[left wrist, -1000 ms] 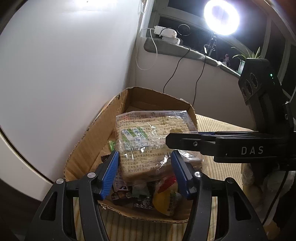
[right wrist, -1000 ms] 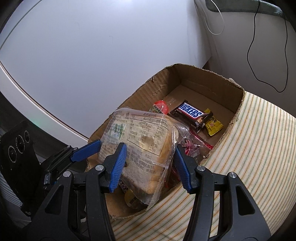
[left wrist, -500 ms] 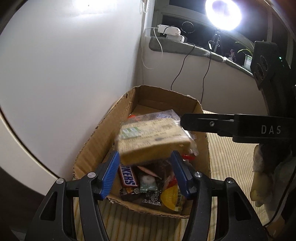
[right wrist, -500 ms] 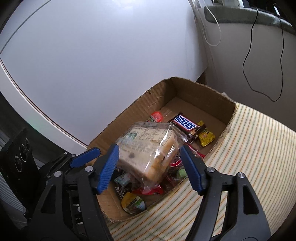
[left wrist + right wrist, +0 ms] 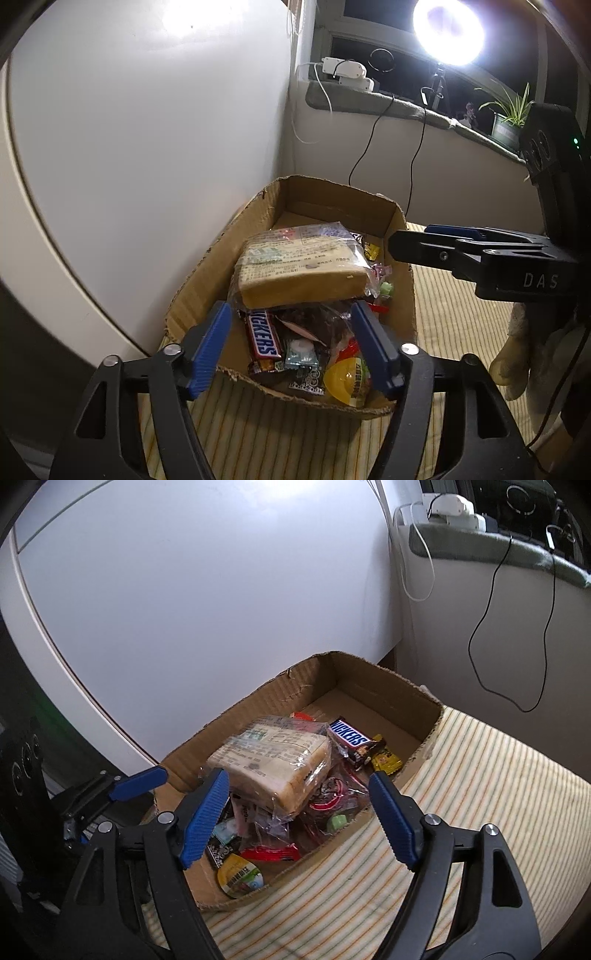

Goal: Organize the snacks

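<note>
Both claws empty, jaws spread wide, nothing between the pads. Left claw [image 5: 291,345] hangs over the near rim of the cardboard box [image 5: 406,291]. Right claw [image 5: 297,818] sits above the box's near-right corner; in the left view it comes in at 3 o'clock, clear of the rim.

Step in hand, my read: the bread pack is down, so this is release and clear-out before the next snack.

- Back both claws straight up and away; the pack rests high on loose wrappers and a nudge could tip it.
- Watch the film tail at the pack's near corner; the pads could snag it.
- Don't drag the box wall, it's thin torn card.

Layout, near to far (left view):

- Striped cloth [image 5: 280,432] covers the desk at 6 o'clock.
- Just inside the near wall: yellow jelly cup [image 5: 345,380] at 5 o'clock of the left claw, and a chocolate bar [image 5: 263,336] between its pads in the picture but well below them.
- Bread pack [image 5: 301,269] lies flat on top of the pile, at 12 o'clock of the left claw, apart from both pads. In the right view the bread pack [image 5: 273,760] is at 11 o'clock of that claw, close to the left pad, not touching.
- Second chocolate bar [image 5: 349,734] and small yellow packet [image 5: 386,762] sit beyond it on the box floor.
- Far end of the box floor is bare.
</note>
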`<state>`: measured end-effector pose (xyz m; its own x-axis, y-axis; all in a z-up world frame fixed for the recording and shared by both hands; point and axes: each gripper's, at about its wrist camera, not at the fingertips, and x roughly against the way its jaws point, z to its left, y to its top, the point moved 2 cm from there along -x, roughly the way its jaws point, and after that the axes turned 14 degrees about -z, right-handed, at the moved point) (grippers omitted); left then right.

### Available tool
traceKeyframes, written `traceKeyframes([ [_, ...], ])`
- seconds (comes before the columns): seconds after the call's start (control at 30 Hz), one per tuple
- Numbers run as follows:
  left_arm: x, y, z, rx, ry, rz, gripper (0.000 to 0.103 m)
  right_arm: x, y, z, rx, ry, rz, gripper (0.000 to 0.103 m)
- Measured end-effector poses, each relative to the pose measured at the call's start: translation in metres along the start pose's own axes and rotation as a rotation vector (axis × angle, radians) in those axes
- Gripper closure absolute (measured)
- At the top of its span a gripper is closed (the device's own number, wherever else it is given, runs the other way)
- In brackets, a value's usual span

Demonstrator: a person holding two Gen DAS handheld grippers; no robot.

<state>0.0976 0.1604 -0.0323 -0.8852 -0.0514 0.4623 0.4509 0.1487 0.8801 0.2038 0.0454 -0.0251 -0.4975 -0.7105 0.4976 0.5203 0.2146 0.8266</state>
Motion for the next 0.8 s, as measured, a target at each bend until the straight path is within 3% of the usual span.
traceKeyframes([
  [0.23,0.015,-0.003,-0.006,-0.005,0.027,-0.028,0.027,0.018,-0.007,0.005,0.057,-0.001,-0.049,0.022],
  [0.57,0.042,-0.005,-0.013,-0.021,0.1,-0.081,0.022,0.045,-0.015,0.012,0.143,-0.08,-0.089,0.022],
  [0.6,0.045,-0.006,-0.013,-0.017,0.112,-0.085,0.022,0.049,-0.015,0.012,0.138,-0.084,-0.096,0.021],
  [0.7,0.053,-0.009,-0.012,-0.001,0.128,-0.095,0.021,0.068,-0.017,0.009,0.125,-0.118,-0.148,0.004],
  [0.8,0.059,-0.013,-0.014,0.006,0.133,-0.091,0.021,0.082,-0.02,0.007,0.13,-0.149,-0.181,0.002],
])
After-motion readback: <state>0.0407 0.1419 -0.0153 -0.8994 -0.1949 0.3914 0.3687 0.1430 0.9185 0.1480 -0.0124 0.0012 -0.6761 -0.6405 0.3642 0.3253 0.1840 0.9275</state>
